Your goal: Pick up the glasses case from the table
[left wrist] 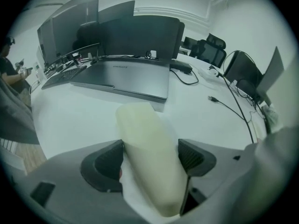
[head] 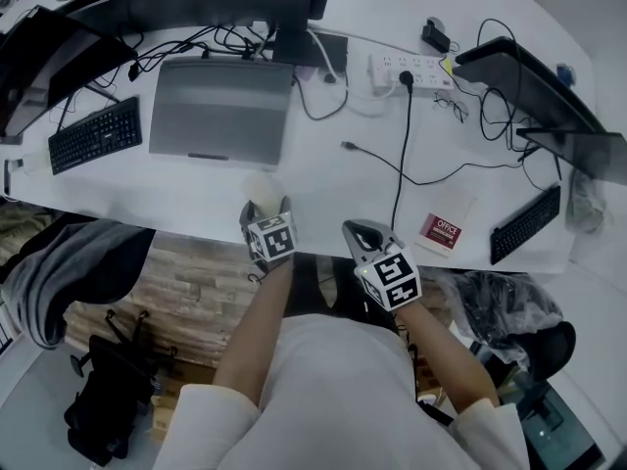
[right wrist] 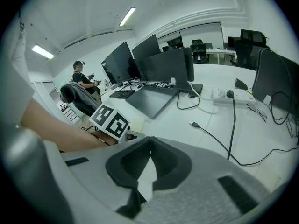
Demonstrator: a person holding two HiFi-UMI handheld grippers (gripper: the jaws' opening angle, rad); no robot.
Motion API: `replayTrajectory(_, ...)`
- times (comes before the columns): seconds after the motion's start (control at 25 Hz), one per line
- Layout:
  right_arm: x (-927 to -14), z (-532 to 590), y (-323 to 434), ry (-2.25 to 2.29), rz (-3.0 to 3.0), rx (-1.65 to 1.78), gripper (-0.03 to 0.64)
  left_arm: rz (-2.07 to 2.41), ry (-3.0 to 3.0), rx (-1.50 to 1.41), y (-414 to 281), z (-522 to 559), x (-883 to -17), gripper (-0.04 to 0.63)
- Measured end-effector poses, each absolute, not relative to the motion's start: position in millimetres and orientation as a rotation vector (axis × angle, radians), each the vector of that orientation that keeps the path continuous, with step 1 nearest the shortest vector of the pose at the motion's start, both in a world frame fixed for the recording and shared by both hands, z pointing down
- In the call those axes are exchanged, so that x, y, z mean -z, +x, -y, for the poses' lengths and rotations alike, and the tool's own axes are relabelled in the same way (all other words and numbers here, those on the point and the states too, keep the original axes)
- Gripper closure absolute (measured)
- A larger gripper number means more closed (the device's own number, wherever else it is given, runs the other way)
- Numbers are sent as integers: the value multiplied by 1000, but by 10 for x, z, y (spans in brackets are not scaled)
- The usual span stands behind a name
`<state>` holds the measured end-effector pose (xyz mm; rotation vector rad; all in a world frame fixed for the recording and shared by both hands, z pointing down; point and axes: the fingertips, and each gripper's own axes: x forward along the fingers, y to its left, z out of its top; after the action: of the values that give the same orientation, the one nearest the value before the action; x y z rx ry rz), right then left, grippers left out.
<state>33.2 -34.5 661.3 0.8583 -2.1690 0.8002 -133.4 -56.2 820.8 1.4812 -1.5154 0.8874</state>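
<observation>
"Glasses case (left wrist: 149,157): position?" asks A.

"On the white table (head: 196,189), near its front edge, just in front of the closed grey laptop (head: 220,111). It lies lengthwise between the jaws of the left gripper (head: 265,207)."

"Material and shape?"

"Smooth, matte, cream-coloured shell. Elongated, with rounded ends and a domed top. No print visible on it."

"Left jaws?"

"Spread wide, one dark ribbed pad on each side of the case. The pads sit just beside the shell and do not squeeze it. The case rests on the table."

"Right gripper (right wrist: 148,162)?"

"Jaws closed, the dark pads meeting at their tips, nothing between them. In the head view it hangs at the table edge, to the right of the left gripper."

"Legible writing?"

"A dark red card (head: 441,231) on the table reads OFFICE in white; the lines under it are too small to read. The laptop lid carries a small mark that I cannot read. Each gripper's cube shows black-and-white square markers."

"Other textures?"

"A glossy white power strip (head: 411,69), with thin black cables trailing across the tabletop."
</observation>
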Motion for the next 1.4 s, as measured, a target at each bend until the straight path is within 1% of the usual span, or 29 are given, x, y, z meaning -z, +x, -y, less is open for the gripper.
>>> replayTrajectory(0.24, -6583, 346, 316, 856, 2164, -794, 614, 1439, 1593, -973, -1446, 543, -8172, 271)
replayTrajectory(0.56, -6560, 354, 266, 852, 2163, -787, 614, 1386, 1665, -925, -1554, 517, -8143, 308)
replayTrajectory(1.08, -6493, 359, 140, 851, 2166, -754, 614, 1328, 1666, -817, -1663, 395, -7919, 313)
replayTrajectory(1.4, -6388, 414, 65, 884, 2165, -731, 614, 1312, 1722, -689, -1745, 525, -7735, 316)
